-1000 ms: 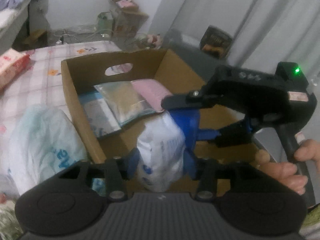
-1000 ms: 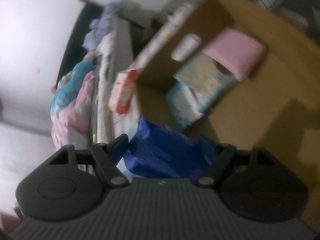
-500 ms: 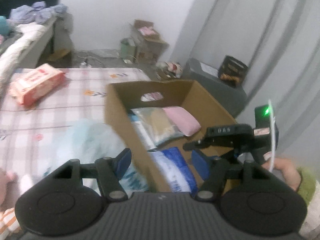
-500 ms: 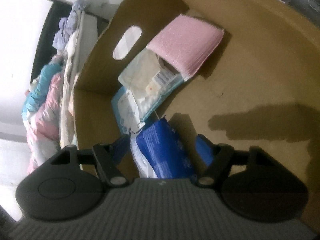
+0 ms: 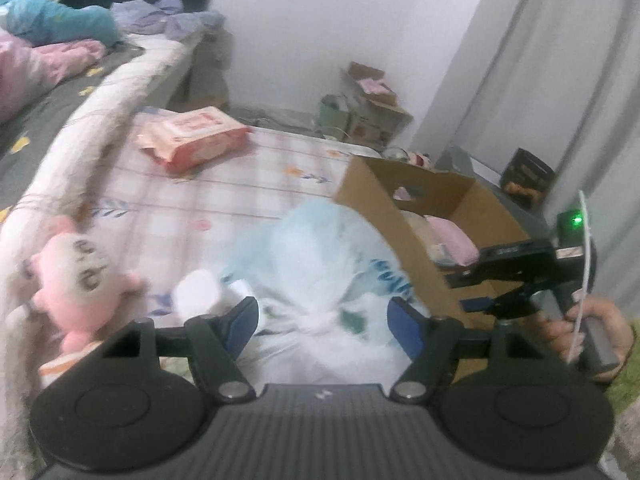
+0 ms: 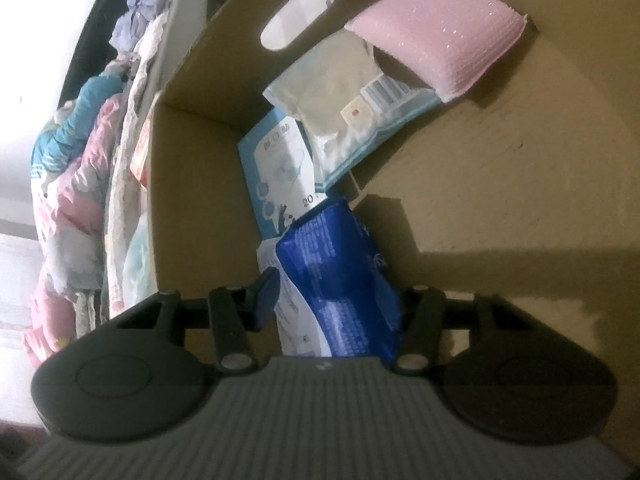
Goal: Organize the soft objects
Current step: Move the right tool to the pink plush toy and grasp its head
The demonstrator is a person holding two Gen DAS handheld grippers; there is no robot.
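Since a second ago the left hand-held gripper [image 5: 322,326] has let go of the blue pack [image 6: 344,284] it was gripping over the box [image 5: 404,216] and swung left; it now hangs released, fingers spread wide, over the pale bag [image 5: 320,264] on the bed [image 5: 224,188]. That pack now lies inside the box, against the left wall and overlapping the light-blue packet [image 6: 276,172]. The right hand-held gripper [image 6: 336,300] has opened and sits straddling the pack, both pads standing off it (nothing is grasped). Deeper in the box lie the clear packet [image 6: 344,120] and the pink sponge [image 6: 436,52]. The bag lies directly ahead of the left hand-held gripper, between its open fingers, touching the box's near outer wall; its knotted neck points toward the gripper. I judge the left hand the nearer one for it. The pink plush [image 5: 76,276] lies well to the left against the blanket edge, and the pink wipes pack [image 5: 192,142] further up the bed. Open room: the box's right half shows bare floor, enough for the bag by appearance. The cardboard rim between bag and box must be cleared on lifting. The left view is blurred, so contact with the bag cannot be confirmed.
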